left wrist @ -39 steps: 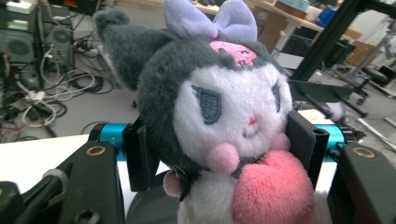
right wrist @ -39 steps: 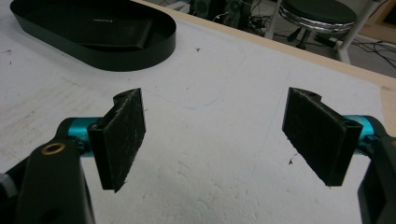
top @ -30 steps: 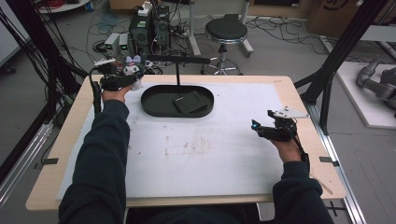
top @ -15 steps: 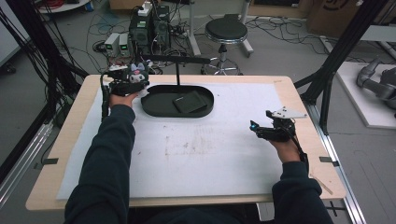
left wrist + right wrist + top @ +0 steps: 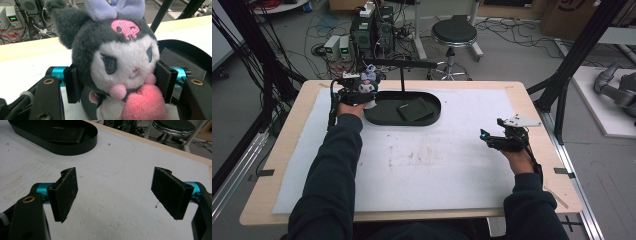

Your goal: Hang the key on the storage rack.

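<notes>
I can't read any words or nos. Only sign: pink skull patch on the forehead of the plush toy in my left jaws.

A wooden table with rounded corners stands in the middle of the room, most of its top covered by a white mat marked with faint brownish stains. The floor is grey and strewn with cables. At 12 o'clock beyond the table sits a round black stool on a metal base. At 11 o'clock stand electronic boxes and dark computer cases. Black frame posts rise at 2 o'clock and black posts at 10 o'clock. At 3 o'clock a white platform lies on the floor.
</notes>
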`<action>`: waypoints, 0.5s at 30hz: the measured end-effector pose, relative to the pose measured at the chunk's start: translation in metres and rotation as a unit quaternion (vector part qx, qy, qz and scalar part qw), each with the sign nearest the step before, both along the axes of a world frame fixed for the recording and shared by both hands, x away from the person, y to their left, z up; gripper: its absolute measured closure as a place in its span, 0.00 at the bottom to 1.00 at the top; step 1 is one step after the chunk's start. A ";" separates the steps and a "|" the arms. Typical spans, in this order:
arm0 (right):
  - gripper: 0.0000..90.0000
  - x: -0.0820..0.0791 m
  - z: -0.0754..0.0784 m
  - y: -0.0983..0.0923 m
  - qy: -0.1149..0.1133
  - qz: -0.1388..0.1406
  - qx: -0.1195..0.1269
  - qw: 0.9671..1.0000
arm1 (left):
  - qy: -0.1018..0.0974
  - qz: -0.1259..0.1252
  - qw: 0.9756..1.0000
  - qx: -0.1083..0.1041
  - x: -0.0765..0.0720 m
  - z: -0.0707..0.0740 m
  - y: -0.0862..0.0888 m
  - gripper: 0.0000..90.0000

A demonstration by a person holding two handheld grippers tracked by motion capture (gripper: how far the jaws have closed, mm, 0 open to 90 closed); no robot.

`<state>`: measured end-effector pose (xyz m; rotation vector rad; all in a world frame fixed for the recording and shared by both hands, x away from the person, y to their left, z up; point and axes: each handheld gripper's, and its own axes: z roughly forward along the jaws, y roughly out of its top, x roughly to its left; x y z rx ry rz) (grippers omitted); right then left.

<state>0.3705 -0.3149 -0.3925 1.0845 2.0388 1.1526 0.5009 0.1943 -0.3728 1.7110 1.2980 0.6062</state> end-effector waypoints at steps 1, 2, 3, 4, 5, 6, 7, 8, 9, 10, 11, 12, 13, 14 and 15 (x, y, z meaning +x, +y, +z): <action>0.24 0.000 0.000 0.000 0.001 -0.001 0.000 1.000 | -0.001 -0.005 1.000 -0.005 0.000 -0.001 0.001 0.39; 0.24 0.000 0.000 0.000 0.001 0.000 -0.001 1.000 | -0.002 -0.007 1.000 -0.009 0.001 -0.001 0.001 0.37; 0.24 0.000 0.000 0.000 0.000 0.001 -0.001 1.000 | -0.004 -0.006 1.000 -0.008 0.000 -0.001 0.001 0.36; 0.24 0.000 0.000 0.000 0.000 0.000 -0.001 1.000 | -0.005 -0.007 1.000 -0.008 0.001 -0.001 0.001 0.35; 0.24 0.000 0.000 0.000 0.000 0.001 -0.002 1.000 | -0.004 -0.005 1.000 -0.010 0.000 -0.002 0.001 0.34; 0.24 0.000 0.000 0.000 0.000 0.000 -0.002 1.000 | -0.003 -0.006 1.000 -0.010 0.000 -0.003 0.002 0.34; 0.24 0.000 0.000 0.000 0.001 0.000 -0.001 1.000 | 0.001 -0.006 1.000 -0.012 0.000 -0.004 0.002 0.33; 0.24 0.000 0.000 0.000 0.000 0.000 0.000 1.000 | 0.003 -0.009 1.000 -0.015 0.000 -0.005 0.003 0.32; 0.24 0.000 0.000 0.000 0.000 0.000 0.000 1.000 | 0.004 -0.013 1.000 -0.014 0.000 -0.005 0.003 0.32; 0.24 0.000 0.000 0.000 0.000 0.000 0.000 1.000 | 0.001 -0.013 1.000 -0.015 0.000 -0.006 0.004 0.29; 0.26 0.000 0.000 0.000 0.001 0.000 -0.001 1.000 | -0.002 -0.012 1.000 -0.020 -0.001 -0.007 0.005 0.26; 0.27 -0.001 0.000 0.000 0.002 0.002 -0.001 1.000 | -0.005 -0.015 1.000 -0.022 -0.001 -0.006 0.006 0.25; 0.27 -0.001 0.000 0.000 0.002 0.002 -0.001 1.000 | -0.007 -0.015 1.000 -0.019 -0.002 -0.005 0.006 0.25; 0.27 -0.001 0.000 0.000 0.002 0.002 -0.001 1.000 | -0.010 -0.014 1.000 -0.017 -0.003 -0.005 0.007 0.25; 0.27 -0.001 0.000 0.000 0.002 0.003 -0.001 1.000 | -0.014 -0.012 1.000 -0.016 -0.004 -0.004 0.007 0.25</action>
